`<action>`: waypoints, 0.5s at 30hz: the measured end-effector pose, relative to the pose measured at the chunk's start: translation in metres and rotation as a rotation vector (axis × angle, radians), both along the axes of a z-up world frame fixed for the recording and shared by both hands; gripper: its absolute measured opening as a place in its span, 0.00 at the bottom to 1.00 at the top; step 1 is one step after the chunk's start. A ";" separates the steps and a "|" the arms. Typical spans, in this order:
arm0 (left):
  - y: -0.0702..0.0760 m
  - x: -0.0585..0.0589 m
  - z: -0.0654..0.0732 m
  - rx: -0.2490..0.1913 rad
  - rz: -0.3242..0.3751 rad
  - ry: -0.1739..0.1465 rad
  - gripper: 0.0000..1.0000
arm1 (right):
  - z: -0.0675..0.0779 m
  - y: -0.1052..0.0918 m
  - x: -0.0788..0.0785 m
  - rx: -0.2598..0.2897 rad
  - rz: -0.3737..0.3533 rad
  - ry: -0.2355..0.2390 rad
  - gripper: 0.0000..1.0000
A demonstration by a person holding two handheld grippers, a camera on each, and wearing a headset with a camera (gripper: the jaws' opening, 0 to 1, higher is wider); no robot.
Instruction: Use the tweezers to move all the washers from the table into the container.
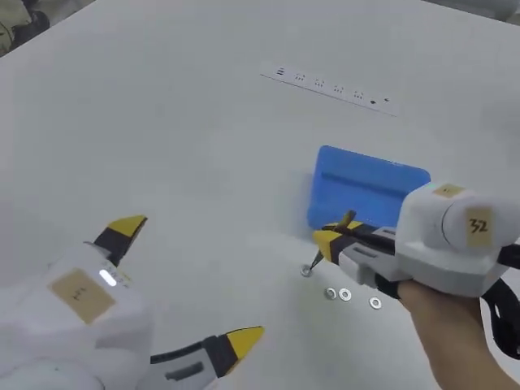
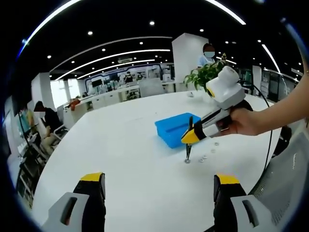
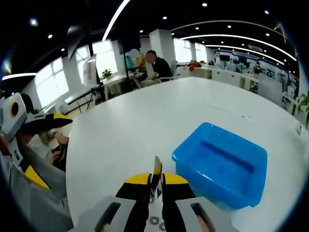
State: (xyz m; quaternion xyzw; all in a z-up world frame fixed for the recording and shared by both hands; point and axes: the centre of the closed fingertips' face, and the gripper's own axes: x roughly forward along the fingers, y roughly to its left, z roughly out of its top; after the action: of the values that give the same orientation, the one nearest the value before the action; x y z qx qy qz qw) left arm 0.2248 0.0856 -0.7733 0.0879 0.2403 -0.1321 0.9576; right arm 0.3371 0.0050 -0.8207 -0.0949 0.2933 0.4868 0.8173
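Note:
My right gripper [image 1: 331, 234] [image 3: 155, 180] is shut on dark tweezers [image 1: 315, 258] [image 2: 189, 145] [image 3: 157, 171], which point down at the table in front of the blue container [image 1: 370, 188] [image 2: 175, 128] [image 3: 223, 162]. The tweezer tips meet a small washer [image 1: 306, 270] [image 2: 187, 161]; I cannot tell whether it is lifted. Three more washers [image 1: 345, 295] [image 2: 203, 157] lie in a short row just to its right. My left gripper [image 1: 185, 283] [image 2: 159, 181] hangs open and holds nothing, near the table's front left.
A white power strip [image 1: 329, 85] lies flat at the far side of the white table [image 1: 187, 146]. In the gripper views, people sit at desks in an open office behind the table, and a potted plant [image 2: 207, 72] stands past its far edge.

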 end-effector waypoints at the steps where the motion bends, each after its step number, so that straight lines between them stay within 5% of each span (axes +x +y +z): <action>1: 0.000 0.000 0.000 0.003 -0.001 0.001 0.95 | 0.000 0.000 0.000 -0.001 0.001 -0.001 0.05; 15: 0.003 -0.001 -0.004 0.022 0.000 0.014 0.94 | -0.002 0.004 -0.006 0.002 0.009 0.009 0.04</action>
State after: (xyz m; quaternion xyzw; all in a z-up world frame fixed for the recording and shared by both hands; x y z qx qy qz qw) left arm 0.2235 0.0884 -0.7774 0.0976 0.2482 -0.1302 0.9549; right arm 0.3315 0.0091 -0.8226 -0.0934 0.2960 0.4912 0.8139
